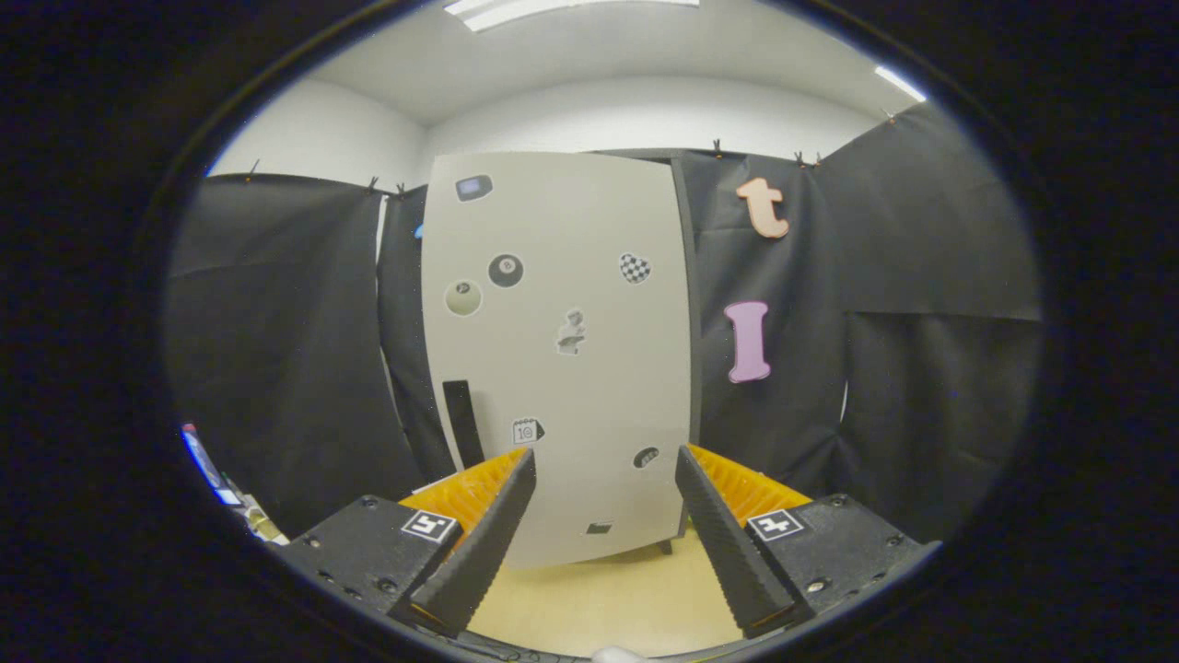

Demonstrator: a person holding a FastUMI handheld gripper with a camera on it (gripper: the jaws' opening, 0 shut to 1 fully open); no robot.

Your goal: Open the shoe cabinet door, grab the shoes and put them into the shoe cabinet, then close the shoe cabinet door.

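A tall pale shoe cabinet (557, 368) stands upright straight ahead, beyond my fingers, on a light wooden floor (599, 599). Its door is shut and dotted with several small stickers. A dark vertical handle (462, 422) sits low on the door's left side, just above my left finger. My gripper (603, 456) is open, fingers spread wide with nothing between them, pointing at the lower part of the door from a short distance.
Black cloth walls hang on both sides of the cabinet and behind it. Some small objects (221, 483) lie low at the far left, too small to identify. White walls and ceiling lights show above.
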